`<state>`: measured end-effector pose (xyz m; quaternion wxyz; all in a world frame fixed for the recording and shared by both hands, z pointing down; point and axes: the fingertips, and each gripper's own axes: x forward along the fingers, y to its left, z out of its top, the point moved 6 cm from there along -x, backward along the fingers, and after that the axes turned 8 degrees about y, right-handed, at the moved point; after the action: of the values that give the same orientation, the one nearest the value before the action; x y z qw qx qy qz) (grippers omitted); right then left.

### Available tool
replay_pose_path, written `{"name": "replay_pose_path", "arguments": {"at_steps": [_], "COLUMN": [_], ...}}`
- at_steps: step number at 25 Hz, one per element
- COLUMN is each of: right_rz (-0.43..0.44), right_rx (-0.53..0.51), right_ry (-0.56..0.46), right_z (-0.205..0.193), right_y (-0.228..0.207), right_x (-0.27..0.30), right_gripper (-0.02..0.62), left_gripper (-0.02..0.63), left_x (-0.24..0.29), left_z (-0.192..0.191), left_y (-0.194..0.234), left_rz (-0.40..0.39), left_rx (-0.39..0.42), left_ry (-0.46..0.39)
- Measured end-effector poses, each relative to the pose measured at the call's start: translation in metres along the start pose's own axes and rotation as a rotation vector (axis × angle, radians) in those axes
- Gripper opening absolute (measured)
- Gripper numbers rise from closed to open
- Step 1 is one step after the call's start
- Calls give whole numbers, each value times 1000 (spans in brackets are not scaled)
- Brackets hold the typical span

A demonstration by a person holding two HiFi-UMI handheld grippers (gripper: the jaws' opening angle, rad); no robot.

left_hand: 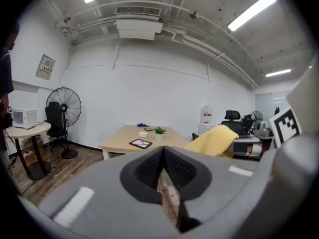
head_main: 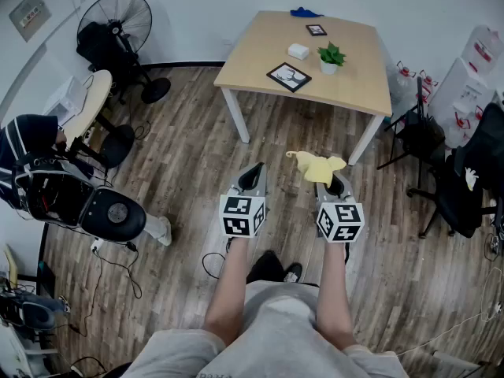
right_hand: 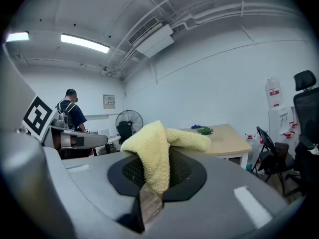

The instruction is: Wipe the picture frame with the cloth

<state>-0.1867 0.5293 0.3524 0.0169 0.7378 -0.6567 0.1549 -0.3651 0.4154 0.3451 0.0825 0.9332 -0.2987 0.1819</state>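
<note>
We stand on the wood floor (head_main: 181,156), holding both grippers out low in front of us, side by side and apart. The left gripper (head_main: 253,173) has its jaws pressed together with nothing between them; its own view shows only a thin slit of floor below the tips. The right gripper (head_main: 331,182) pinches the yellow cloth (head_main: 316,166). In the right gripper view the cloth rises from between the closed jaws, and a fold flops over toward 2 o'clock.

The frame (head_main: 289,76) lies flat on the table (head_main: 354,93), well apart from both grippers, at about 12 o'clock from us in the head view. It sits near the table's front left edge. On the same table, a white box (head_main: 298,51) sits just beyond the frame at 12 o'clock from it. A potted plant (head_main: 331,57) stands at 2 o'clock from the frame. A smaller frame (head_main: 316,30) lies farther back, and a blue thing (head_main: 304,12) lies at the far edge.

A fan (head_main: 118,22) stands by the wall at 10 o'clock. A person (head_main: 31,136) is by a small round table (head_main: 88,101) at 9 o'clock. Black chairs (head_main: 461,183) stand at 3 o'clock, with water bottles (head_main: 480,50) by the wall at 2 o'clock.
</note>
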Motion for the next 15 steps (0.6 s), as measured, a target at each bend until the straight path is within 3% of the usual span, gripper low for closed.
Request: {"name": "replay_pose_path", "arguments": {"at_steps": [9, 15], "right_rz": [9, 38], "right_rx": [8, 88], "right_ry": [21, -7], "right_z": [-2, -5], "right_y": [-9, -16], "right_x": [-4, -6], "right_gripper": [49, 49], "left_gripper": [52, 52], "left_x": [-10, -20], "left_z": [-5, -23], "left_y": [-5, -2], "left_rz": [31, 60], "left_rx": [-8, 5], "left_ry": [5, 45]}}
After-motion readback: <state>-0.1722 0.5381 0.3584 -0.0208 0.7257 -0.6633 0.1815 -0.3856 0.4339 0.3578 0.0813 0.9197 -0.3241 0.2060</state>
